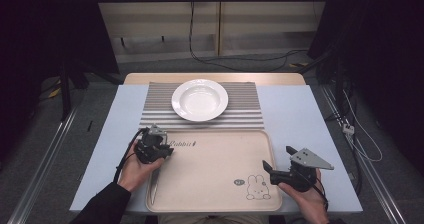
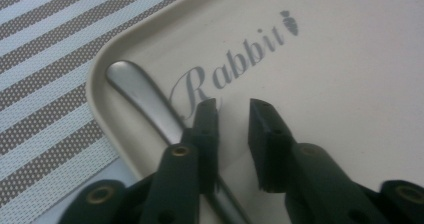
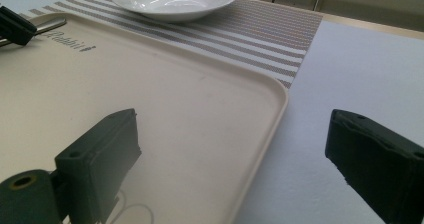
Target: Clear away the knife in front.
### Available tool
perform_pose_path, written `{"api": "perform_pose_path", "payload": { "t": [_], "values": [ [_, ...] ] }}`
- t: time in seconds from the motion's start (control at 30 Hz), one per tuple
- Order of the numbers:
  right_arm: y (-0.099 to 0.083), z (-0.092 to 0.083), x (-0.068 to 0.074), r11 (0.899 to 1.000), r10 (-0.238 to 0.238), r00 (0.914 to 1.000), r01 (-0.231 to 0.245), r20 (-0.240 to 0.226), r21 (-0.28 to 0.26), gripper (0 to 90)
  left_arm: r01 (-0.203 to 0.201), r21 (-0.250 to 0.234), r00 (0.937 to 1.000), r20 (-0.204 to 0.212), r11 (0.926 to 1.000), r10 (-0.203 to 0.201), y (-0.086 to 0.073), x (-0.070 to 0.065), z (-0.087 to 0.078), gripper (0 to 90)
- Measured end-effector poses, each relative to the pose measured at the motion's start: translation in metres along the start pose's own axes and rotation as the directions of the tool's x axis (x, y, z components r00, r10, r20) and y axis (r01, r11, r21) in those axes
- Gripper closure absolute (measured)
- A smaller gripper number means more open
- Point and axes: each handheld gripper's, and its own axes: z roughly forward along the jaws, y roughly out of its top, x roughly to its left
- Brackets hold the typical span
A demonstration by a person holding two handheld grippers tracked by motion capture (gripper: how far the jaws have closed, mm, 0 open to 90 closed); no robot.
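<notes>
A metal utensil handle lies along the left side of the beige Rabbit tray, seen from above as a thin strip. My left gripper hovers low over the tray's far left corner, jaws a little apart with nothing between them. The handle runs under its left finger. My right gripper stands wide open at the tray's right rim, one jaw over the tray and one over the tablecloth.
A white deep plate sits on a striped placemat just beyond the tray. A pale blue cloth covers the table on both sides. The tray shows a rabbit drawing near its front right corner.
</notes>
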Motion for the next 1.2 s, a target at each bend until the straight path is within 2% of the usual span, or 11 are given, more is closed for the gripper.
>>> {"api": "perform_pose_path", "payload": {
  "t": [0.17, 0.23, 0.33, 0.4, 0.5, 0.57, 0.67, 0.73, 0.87, 1.03, 1.2],
  "values": [
    [0.000, -0.001, 0.000, 1.000, 0.003, 1.0000, -0.003, 0.003, -0.004, 7.0, -0.033, -0.087, 0.9992, 0.021, 0.9957, 0.035, 0.002, -0.003, -0.010, 60.3],
    [0.000, 0.000, 0.000, 1.000, -0.003, 1.0000, 0.003, 0.000, -0.002, 7.0, -0.031, -0.127, 0.9992, 0.020, 0.9914, 0.034, 0.002, -0.005, -0.014, 49.0],
    [0.001, 0.001, 0.001, 1.000, -0.003, 1.0000, 0.003, -0.003, 0.001, 7.0, -0.020, -0.169, 0.9997, -0.017, 0.9855, 0.017, 0.003, -0.007, -0.019, 35.4],
    [0.001, 0.001, 0.000, 1.000, -0.002, 1.0000, 0.002, -0.004, -0.002, 7.0, 0.007, -0.188, 0.9999, -0.007, 0.9822, -0.009, 0.003, -0.008, -0.022, 26.6],
    [0.001, 0.001, -0.001, 1.000, -0.001, 1.0000, 0.001, -0.002, -0.001, 7.0, -0.006, -0.225, 0.9999, -0.010, 0.9742, 0.004, 0.003, -0.011, -0.027, 17.3],
    [0.001, 0.002, 0.000, 1.000, -0.003, 1.0000, 0.003, -0.004, -0.001, 7.0, 0.001, -0.271, 0.9999, 0.016, 0.9627, 0.003, 0.002, -0.013, -0.034, 14.2],
    [0.001, 0.002, 0.000, 1.000, 0.001, 1.0000, -0.001, -0.003, 0.000, 7.0, 0.005, -0.356, 0.9995, 0.030, 0.9345, 0.006, 0.000, -0.017, -0.048, 9.8],
    [0.001, 0.002, -0.001, 1.000, 0.002, 1.0000, -0.002, -0.002, 0.000, 7.0, -0.001, -0.378, 0.9996, 0.027, 0.9259, 0.013, -0.002, -0.016, -0.055, 5.4],
    [0.001, 0.002, -0.001, 1.000, 0.003, 1.0000, -0.003, -0.002, -0.001, 7.0, 0.009, -0.382, 0.9997, -0.018, 0.9240, -0.018, -0.011, -0.014, -0.062, 5.4],
    [0.001, 0.002, -0.001, 1.000, 0.006, 1.0000, -0.006, 0.001, -0.001, 7.0, -0.018, -0.340, 0.9992, -0.039, 0.9404, 0.006, -0.022, -0.009, -0.068, 5.3],
    [0.000, 0.000, -0.001, 1.000, 0.006, 1.0000, -0.006, 0.005, -0.003, 7.0, -0.014, -0.367, 0.9946, -0.101, 0.9300, -0.025, -0.035, -0.006, -0.075, 5.6]
  ]
}}
